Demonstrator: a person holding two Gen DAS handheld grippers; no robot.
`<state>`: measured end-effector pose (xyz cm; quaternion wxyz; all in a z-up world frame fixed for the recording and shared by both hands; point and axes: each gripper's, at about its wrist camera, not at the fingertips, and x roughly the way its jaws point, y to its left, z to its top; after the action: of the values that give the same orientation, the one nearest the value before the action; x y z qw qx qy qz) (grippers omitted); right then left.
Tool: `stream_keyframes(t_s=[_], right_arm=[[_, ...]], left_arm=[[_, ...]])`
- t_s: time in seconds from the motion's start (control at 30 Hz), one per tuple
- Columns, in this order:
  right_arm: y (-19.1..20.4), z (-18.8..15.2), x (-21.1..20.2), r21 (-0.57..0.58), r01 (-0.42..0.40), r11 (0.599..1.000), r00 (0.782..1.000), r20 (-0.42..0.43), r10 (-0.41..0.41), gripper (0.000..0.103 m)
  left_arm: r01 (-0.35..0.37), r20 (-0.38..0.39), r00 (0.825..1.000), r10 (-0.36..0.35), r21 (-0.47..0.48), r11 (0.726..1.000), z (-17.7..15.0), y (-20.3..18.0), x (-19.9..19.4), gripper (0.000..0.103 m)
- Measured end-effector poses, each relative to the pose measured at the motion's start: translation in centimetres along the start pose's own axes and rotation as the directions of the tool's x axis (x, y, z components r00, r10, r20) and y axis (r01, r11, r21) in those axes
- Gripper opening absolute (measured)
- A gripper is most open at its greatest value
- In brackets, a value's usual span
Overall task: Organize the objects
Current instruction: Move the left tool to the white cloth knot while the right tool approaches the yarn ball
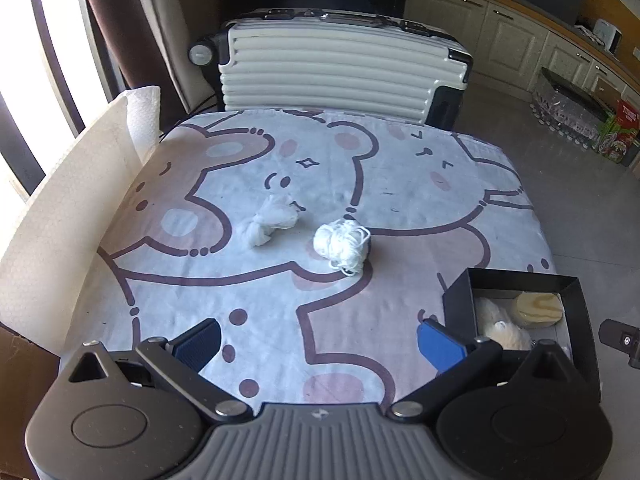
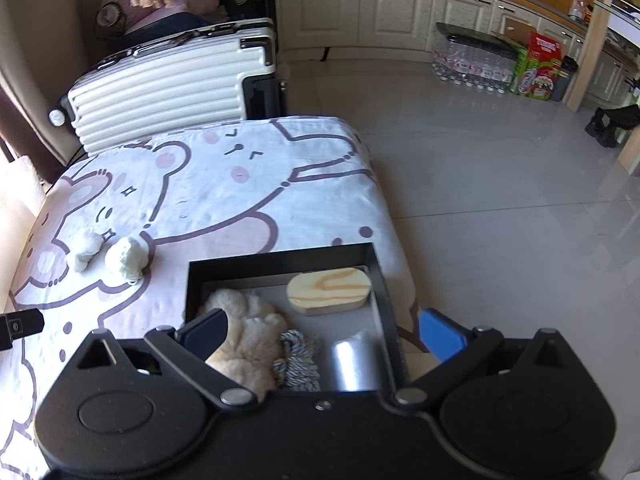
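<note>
A white yarn ball (image 1: 342,245) and a knotted white cloth (image 1: 272,220) lie mid-table on the cartoon-bear cloth (image 1: 240,292); both also show in the right wrist view, the yarn ball (image 2: 125,258) and the cloth (image 2: 85,251). A black box (image 2: 280,261) at the table's right edge holds a wooden oval block (image 2: 329,291), a beige fluffy toy (image 2: 248,332), a black-and-white twisted cord (image 2: 297,360) and a silvery piece (image 2: 354,362). My left gripper (image 1: 318,340) is open and empty, well short of the yarn. My right gripper (image 2: 322,338) is open and empty above the box.
A white ribbed suitcase (image 1: 344,68) stands behind the table. A paper towel sheet (image 1: 72,216) rises along the left edge. Water bottles (image 2: 472,60) and a colourful carton (image 2: 538,68) sit on the tiled floor (image 2: 500,200) to the right.
</note>
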<state>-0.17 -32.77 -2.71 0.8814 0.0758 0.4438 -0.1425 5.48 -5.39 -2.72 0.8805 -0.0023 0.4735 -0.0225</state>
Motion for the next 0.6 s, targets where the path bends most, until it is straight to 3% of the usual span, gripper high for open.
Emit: stream_keyframes(t_s=[0.6], right_arm=[[7.2, 0.8, 0.5, -0.09, -0.082, 0.993, 0.996, 0.027, 0.085, 0.103]], left_arm=[[-0.1, 0.005, 0.995, 0.1, -0.047, 0.994, 0.2, 5.6, -0.8, 0.103]])
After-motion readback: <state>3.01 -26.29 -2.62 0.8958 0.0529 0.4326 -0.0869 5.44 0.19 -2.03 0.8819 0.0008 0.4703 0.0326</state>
